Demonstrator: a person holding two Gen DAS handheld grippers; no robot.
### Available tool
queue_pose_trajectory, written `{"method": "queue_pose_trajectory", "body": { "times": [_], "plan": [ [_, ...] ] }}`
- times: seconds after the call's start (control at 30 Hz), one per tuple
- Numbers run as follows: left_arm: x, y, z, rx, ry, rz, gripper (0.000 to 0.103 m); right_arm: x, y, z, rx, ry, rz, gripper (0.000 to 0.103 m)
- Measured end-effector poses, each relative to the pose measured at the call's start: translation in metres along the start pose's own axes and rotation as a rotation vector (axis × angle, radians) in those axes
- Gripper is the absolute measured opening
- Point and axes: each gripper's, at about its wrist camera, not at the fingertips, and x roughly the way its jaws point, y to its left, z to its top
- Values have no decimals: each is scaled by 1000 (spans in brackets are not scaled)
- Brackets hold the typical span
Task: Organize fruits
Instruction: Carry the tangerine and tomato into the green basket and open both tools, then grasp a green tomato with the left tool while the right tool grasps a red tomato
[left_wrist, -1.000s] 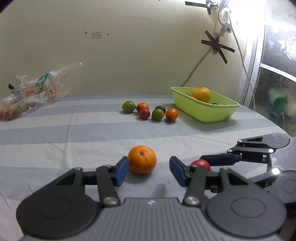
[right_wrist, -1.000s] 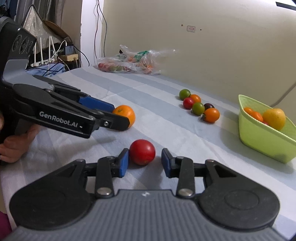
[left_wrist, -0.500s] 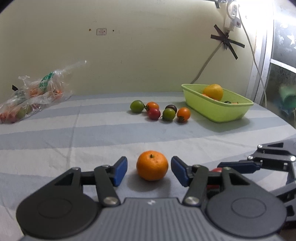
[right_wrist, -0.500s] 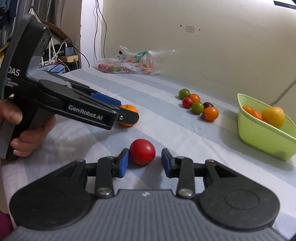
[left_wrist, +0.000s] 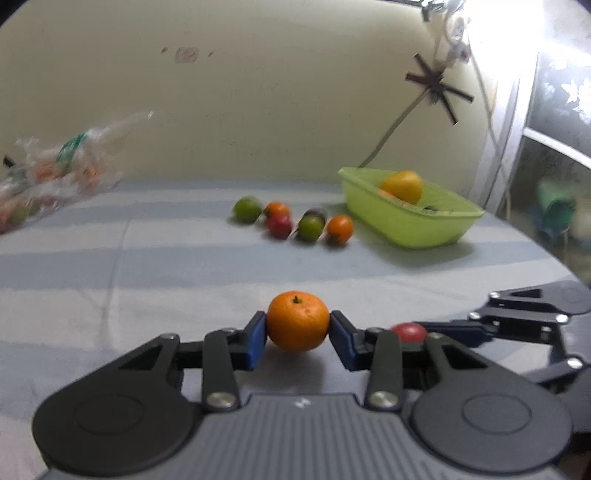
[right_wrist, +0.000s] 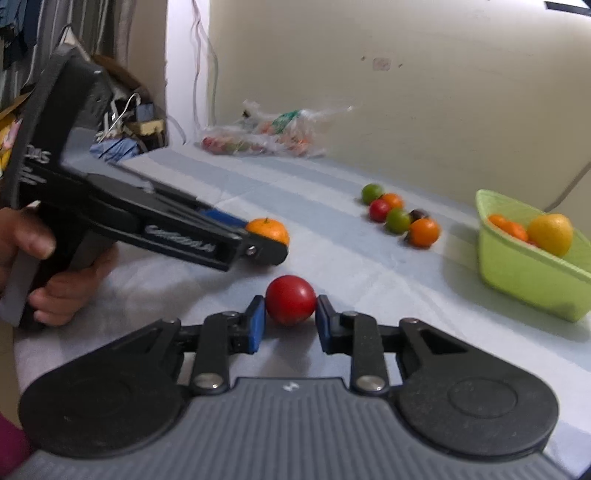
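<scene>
Striped tablecloth (left_wrist: 184, 266), cream wall (left_wrist: 277, 92) behind.

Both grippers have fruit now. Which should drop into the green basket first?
Right, probably. The right gripper, just closed on the tomato, is on the basket's side; the left gripper, closed on the orange, would reach across it.

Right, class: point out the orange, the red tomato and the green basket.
orange (left_wrist: 297, 320): left wrist view, middle of its peel, between the blue pads.
red tomato (right_wrist: 290, 300): right wrist view, centre of its skin.
green basket (right_wrist: 524, 280): right wrist view, its near outer wall.
</scene>
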Motion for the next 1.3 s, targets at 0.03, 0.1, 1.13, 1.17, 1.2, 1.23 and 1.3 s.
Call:
{"method": "queue_pose_trajectory", "body": {
  "times": [0.03,0.1,1.13,1.17,1.2,1.23,1.3],
  "plan": [
    [1,-4,5,13,-11,-2,37,-1,-4,2,8,-12,-13,32],
    [5,-11,21,33,-29,-16,37,-5,-17,6,28,-40,-41,32],
    [134,-87,115,61,-55,-86,50,-7,-179,14,220,-160,-429,51],
    [123,-75,112,39,-75,-79,50,-10,-178,14,226,-175,-431,51],
    [114,-63,109,18,-89,-69,50,-13,-179,14,234,-195,-431,50],
    [103,-47,104,-10,-103,-54,50,-16,-179,15,240,-217,-430,50],
    [86,-15,93,-57,-115,2,50,-21,-180,17,250,-259,-419,50]
  ]
}}
